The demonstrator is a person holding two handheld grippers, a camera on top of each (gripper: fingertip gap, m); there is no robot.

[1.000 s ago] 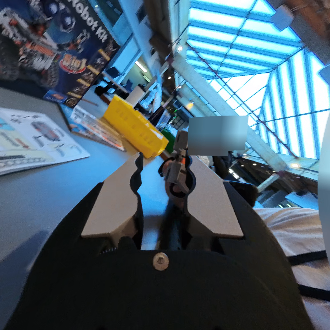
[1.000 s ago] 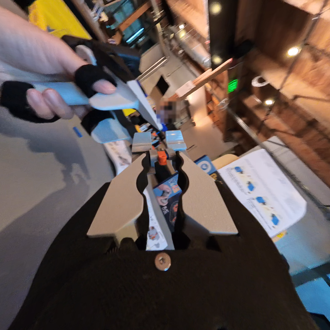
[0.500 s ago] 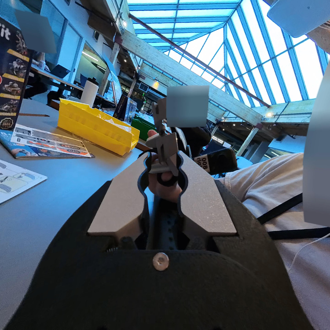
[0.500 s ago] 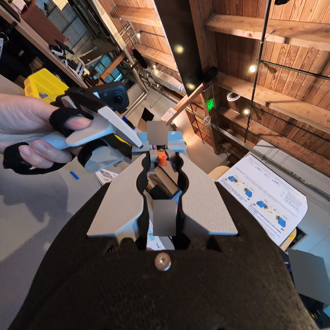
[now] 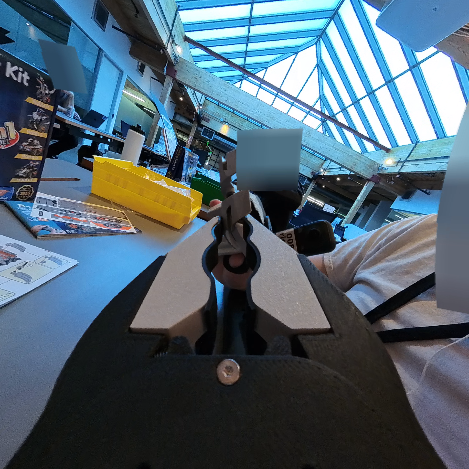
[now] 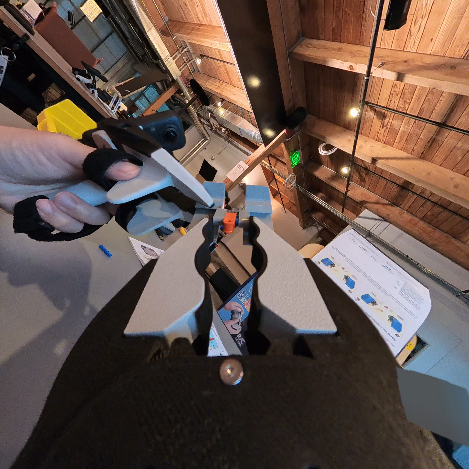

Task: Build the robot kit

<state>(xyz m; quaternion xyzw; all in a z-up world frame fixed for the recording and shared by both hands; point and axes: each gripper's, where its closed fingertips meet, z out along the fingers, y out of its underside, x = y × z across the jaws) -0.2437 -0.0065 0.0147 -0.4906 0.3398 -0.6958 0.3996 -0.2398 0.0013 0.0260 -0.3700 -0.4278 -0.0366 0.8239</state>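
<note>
The left gripper has narrow jaws closed on a grey toy part. The right gripper also grips this part, jaws narrow. A yellow bin sits on the table at ten o'clock.

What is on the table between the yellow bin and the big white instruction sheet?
In the left wrist view, a colourful booklet lies on the grey table between the yellow bin and the white instruction sheet.
</note>
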